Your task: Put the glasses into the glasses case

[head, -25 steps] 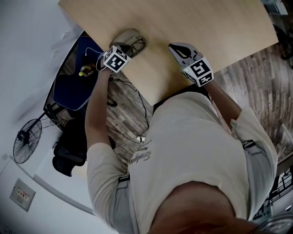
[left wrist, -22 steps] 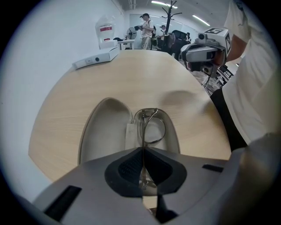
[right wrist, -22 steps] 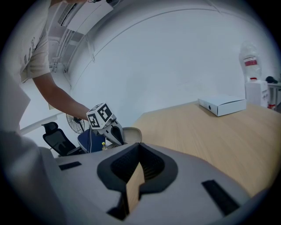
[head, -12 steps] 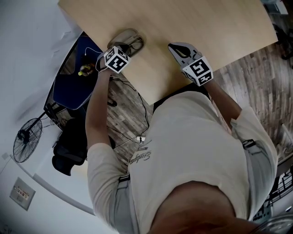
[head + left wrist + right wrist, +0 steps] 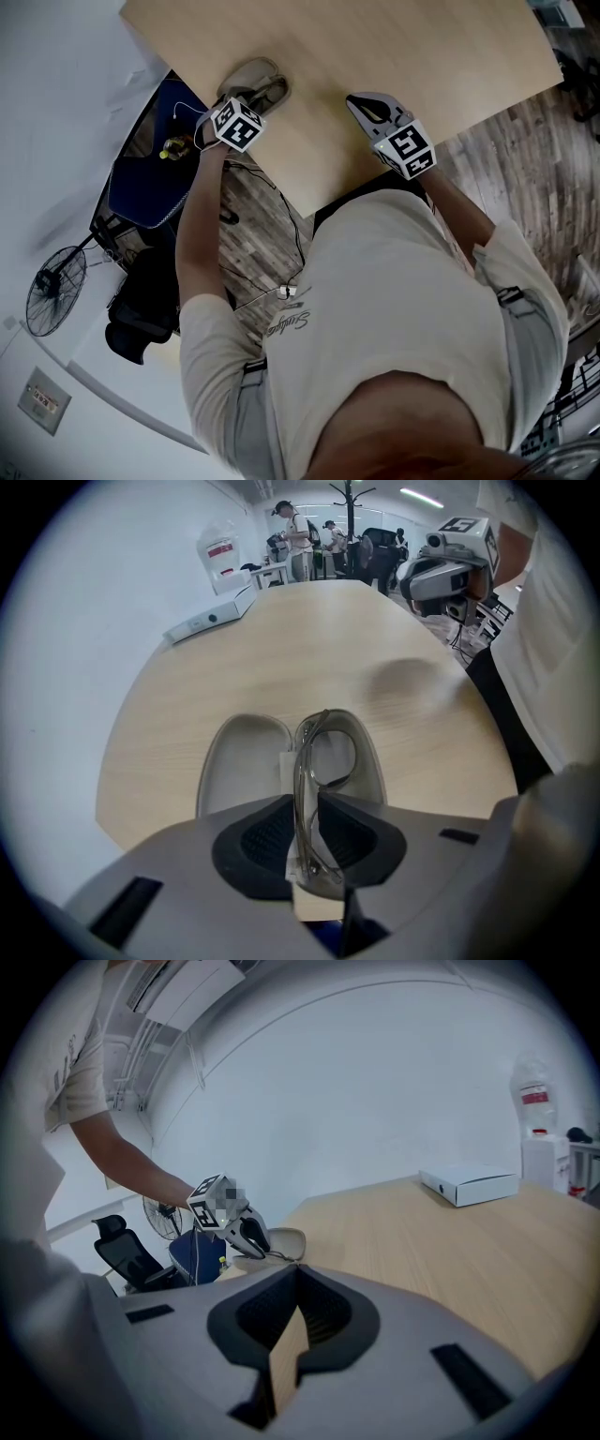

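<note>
Your left gripper [image 5: 305, 822] pinched the glasses [image 5: 323, 752] by the frame, holding them on edge just over the open case [image 5: 239, 766] on the table [image 5: 309, 639]. Your right gripper [image 5: 292, 1330] was pressed together and empty, well apart. Lowering, releasing and closing remained, by my judgement.

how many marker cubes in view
2. One black-and-white marker cube rides the left gripper, holding clear-framed glasses; the other rides the right gripper over the wooden table.

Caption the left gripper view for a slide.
Left tongs shut on clear glasses at the open glasses case on a wooden table.
</note>
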### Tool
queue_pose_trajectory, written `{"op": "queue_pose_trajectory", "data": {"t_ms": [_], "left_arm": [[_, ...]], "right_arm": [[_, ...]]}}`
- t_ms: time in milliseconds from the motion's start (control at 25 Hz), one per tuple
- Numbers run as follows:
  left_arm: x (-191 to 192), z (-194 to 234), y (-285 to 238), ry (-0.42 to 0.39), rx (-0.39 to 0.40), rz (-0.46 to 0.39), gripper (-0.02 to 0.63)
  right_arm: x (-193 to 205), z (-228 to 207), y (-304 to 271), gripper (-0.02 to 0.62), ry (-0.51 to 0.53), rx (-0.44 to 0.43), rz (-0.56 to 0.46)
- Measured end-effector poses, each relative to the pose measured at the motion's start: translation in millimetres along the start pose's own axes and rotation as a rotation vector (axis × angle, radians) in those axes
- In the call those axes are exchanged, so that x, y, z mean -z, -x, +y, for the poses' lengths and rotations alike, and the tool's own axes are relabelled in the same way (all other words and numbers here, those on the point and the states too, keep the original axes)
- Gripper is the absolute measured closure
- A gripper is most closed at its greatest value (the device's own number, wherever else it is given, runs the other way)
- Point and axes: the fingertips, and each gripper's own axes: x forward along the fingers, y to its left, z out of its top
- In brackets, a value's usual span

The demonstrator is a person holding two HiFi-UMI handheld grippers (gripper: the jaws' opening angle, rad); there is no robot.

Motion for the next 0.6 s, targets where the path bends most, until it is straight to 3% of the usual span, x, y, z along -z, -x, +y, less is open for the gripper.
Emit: {"op": "queue_pose_trajectory", "data": {"t_ms": [360, 600], "left_arm": [[-9, 13, 25, 0.049, -0.072, -0.073, 0.517], [-12, 8, 57, 0.218, -0.102, -0.225, 0.536]], "right_arm": [[-12, 13, 8, 0.6, 0.047, -0.011, -0.001], [-30, 24, 13, 0.6, 0.081, 0.003, -0.025]]}}
